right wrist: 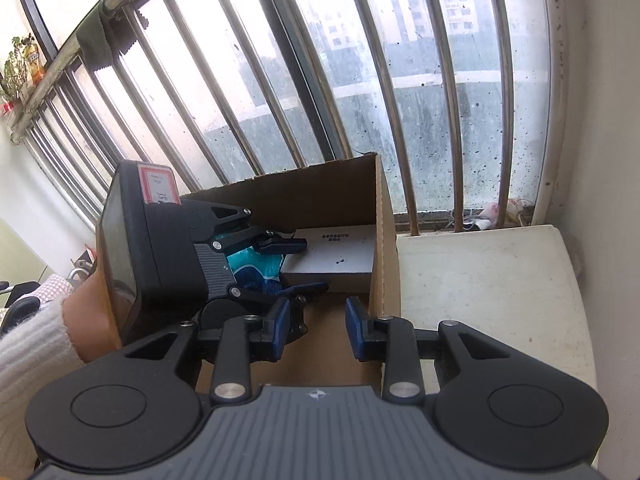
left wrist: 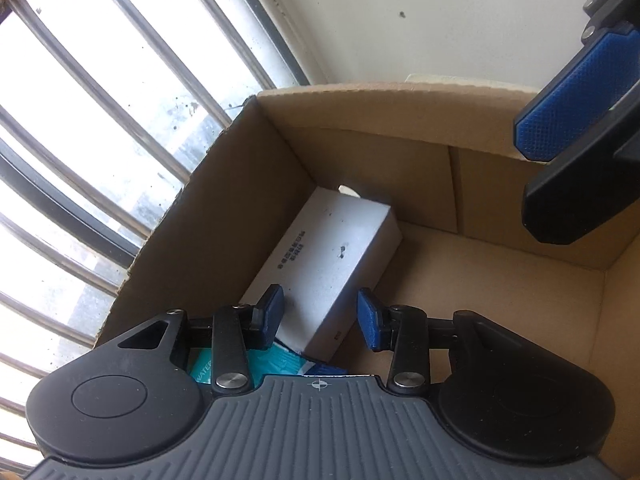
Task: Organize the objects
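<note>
A brown cardboard box (left wrist: 224, 216) stands by the barred window; it also shows in the right wrist view (right wrist: 380, 240). A white carton (left wrist: 324, 256) lies inside along its left wall, and shows in the right wrist view (right wrist: 336, 254). A teal and blue packet (left wrist: 280, 362) lies under my left gripper (left wrist: 320, 316), partly hidden; it shows in the right wrist view (right wrist: 252, 266). The left gripper is open and empty, just above the carton's near end. My right gripper (right wrist: 316, 330) is open and empty over the box's near right corner; it also shows in the left wrist view (left wrist: 560, 172).
A white ledge (right wrist: 488, 292) lies right of the box. The barred window (right wrist: 360, 80) runs behind the box. A white wall (left wrist: 440, 20) rises behind the box's far side. The right half of the box floor (left wrist: 500, 300) is bare cardboard.
</note>
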Tool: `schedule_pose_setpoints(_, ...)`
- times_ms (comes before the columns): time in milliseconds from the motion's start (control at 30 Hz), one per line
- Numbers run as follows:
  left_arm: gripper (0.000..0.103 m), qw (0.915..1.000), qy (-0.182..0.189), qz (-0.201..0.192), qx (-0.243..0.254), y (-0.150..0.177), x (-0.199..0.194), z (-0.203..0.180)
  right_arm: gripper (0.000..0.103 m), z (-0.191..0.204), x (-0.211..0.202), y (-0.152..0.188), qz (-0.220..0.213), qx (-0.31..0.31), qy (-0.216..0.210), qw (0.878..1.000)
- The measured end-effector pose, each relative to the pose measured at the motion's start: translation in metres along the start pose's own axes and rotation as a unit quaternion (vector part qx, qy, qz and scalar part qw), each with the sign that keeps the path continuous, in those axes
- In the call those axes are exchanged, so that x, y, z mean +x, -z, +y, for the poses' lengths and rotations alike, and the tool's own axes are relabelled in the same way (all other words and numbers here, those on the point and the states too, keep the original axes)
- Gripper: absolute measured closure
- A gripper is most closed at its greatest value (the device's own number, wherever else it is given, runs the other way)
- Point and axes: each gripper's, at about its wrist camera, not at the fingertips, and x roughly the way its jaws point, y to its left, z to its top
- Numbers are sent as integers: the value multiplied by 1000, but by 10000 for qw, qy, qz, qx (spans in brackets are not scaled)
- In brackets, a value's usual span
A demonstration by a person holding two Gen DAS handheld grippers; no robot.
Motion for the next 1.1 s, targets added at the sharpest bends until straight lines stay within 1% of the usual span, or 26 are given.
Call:
schedule_pose_setpoints(33, 64, 9998, 148, -102, -119, -2, 0, 1, 69, -1, -2, 0, -35, 46, -32, 10000)
schedule_pose_setpoints(100, 65, 9985, 234, -191, -449, -7, 6, 3, 69, -3, -1, -2, -19, 33, -72, 10000)
schedule_pose_setpoints(133, 68, 9982, 169, -210, -539, -10, 8, 3, 69, -4, -1, -1, -38, 48, -67, 10000)
schedule_pose_setpoints(200, 68, 9974, 169, -183, -672, -16, 10, 3, 69, -5, 0, 2, 24, 58, -135, 9999)
schedule_pose_setpoints(233, 68, 9966, 135, -181, -789, -18, 10, 3, 69, -5, -1, 4, -37, 95, -92, 9999)
schedule_pose_setpoints(300, 68, 9956, 58, -127, -926, -20, 12, 2, 69, -3, -3, 6, -107, -38, 7, 9999)
schedule_pose_setpoints(400, 67, 9943, -19, -132, -1059, -22, 16, 2, 69, -8, -5, 6, -88, 76, -9, 9999)
schedule_pose_setpoints(467, 67, 9959, -77, -206, -876, -22, 11, -3, 69, -10, -4, 6, -18, 167, -132, 9998)
schedule_pose_setpoints(567, 65, 9993, -37, -239, -289, -16, -3, -12, 69, -6, 2, 8, 22, 83, -162, 9998)
schedule_pose_setpoints(633, 65, 10000, -9, -75, -45, -9, -9, -16, 69, 2, 10, 10, 132, -36, -118, 9998)
schedule_pose_setpoints(700, 65, 9997, 212, 59, 105, -1, -17, -20, 69, 6, 19, 13, 276, -4, -141, 9995)
schedule_pose_setpoints(733, 66, 9994, 307, 140, 46, 2, -17, -21, 70, 9, 21, 14, 215, -64, -117, 9997)
schedule_pose_setpoints(767, 66, 9995, 278, 134, -98, 5, -20, -19, 70, 13, 23, 14, 226, -160, -17, 9996)
schedule_pose_setpoints(800, 66, 9991, 346, 146, -215, 7, -21, -16, 70, 18, 24, 16, 249, -288, 90, 9992)
schedule_pose_setpoints(833, 67, 9982, 518, 149, -263, 11, -22, -14, 69, 22, 25, 17, 272, -373, 176, 9988)
schedule_pose_setpoints(867, 67, 9982, 525, 103, -288, 14, -30, -14, 69, 26, 26, 18, 339, -498, 249, 9979)
schedule_pose_setpoints(933, 70, 9974, 643, 133, -282, 20, -42, -16, 69, 33, 25, 23, 500, -684, 289, 9960)
schedule_pose_setpoints(1033, 70, 9964, 815, 147, -195, 27, -56, -21, 68, 43, 20, 34, 725, -941, 280, 9925)
schedule_pose_setpoints(1100, 70, 9966, 804, 132, -109, 31, -63, -27, 68, 48, 15, 42, 788, -1062, 242, 9909)
